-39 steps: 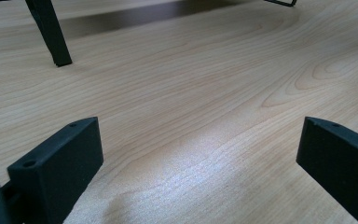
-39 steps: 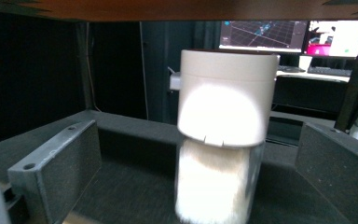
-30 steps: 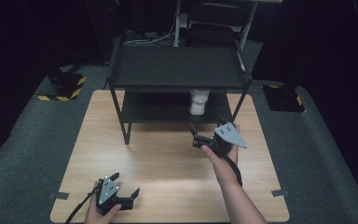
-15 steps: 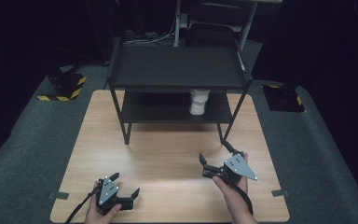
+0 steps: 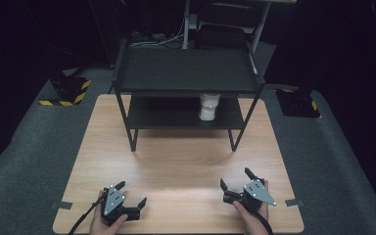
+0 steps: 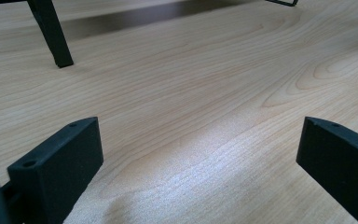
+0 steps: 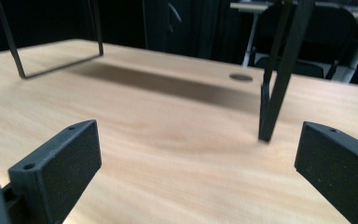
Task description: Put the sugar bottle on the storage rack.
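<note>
A black two-level shelf rack (image 5: 186, 73) stands at the back of the wooden table (image 5: 176, 161). On its lower shelf sits a white cup-like container (image 5: 208, 106). My left gripper (image 5: 131, 193) rests low near the table's front left edge, jaws wide open over bare wood. My right gripper (image 5: 235, 178) sits near the front right edge, also open with nothing between its jaws. In the left gripper view a rack leg (image 6: 51, 32) stands ahead at the left. In the right gripper view the rack's front right leg (image 7: 279, 74) rises ahead.
Grey carpet surrounds the table. Yellow-and-black striped blocks (image 5: 66, 90) lie on the floor at the left and another dark block (image 5: 298, 103) at the right. Chairs and a desk stand in the dark behind the rack.
My right gripper has drawn back from near the rack's lower shelf to the front right of the table, empty. The left gripper has stayed where it was.
</note>
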The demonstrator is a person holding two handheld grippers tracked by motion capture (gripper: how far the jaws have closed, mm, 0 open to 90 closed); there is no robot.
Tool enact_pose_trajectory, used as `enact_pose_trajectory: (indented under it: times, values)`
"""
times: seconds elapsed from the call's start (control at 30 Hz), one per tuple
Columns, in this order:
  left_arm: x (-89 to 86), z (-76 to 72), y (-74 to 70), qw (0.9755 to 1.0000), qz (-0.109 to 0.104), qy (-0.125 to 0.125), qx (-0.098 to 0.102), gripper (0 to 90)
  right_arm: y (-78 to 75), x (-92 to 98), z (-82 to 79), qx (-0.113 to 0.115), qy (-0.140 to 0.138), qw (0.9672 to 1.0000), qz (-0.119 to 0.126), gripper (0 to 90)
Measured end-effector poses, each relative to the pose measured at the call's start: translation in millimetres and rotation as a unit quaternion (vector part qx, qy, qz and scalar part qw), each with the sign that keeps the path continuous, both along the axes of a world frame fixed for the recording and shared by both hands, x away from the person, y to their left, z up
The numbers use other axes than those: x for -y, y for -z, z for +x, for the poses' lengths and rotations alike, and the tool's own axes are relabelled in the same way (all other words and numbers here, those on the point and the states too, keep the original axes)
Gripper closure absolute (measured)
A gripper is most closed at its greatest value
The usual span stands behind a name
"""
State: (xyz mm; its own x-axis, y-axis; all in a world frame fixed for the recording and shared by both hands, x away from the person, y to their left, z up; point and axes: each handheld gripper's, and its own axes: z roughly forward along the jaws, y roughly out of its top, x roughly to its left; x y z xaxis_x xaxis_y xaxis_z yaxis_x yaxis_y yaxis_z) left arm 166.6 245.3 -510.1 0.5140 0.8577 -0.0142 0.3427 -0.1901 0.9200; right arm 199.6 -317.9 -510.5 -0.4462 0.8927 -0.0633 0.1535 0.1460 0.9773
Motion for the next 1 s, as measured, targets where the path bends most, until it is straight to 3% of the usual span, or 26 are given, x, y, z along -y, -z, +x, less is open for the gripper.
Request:
enact_pose_trajectory:
  times: [0.47, 0.77, 1.0]
  values:
    - [-0.7, 2.6, -1.3, 1.0, -0.001, 0.003, -0.006, 0.7, 8.3, 6.8, 0.9, -0.044, 0.003, 0.9989, -0.017, 0.1]
    - [-0.5, 4.5, -2.2, 0.9999, 0.001, 0.007, -0.009, 0.7, 6.6, 2.1, -1.0, -0.041, -0.009, 0.9978, -0.052, 0.2]
    - [0.3, 3.2, -1.4, 1.0, 0.003, 0.006, -0.005, 0.7, 7.1, 2.4, -0.7, -0.043, -0.004, 0.9981, -0.044, 0.2]
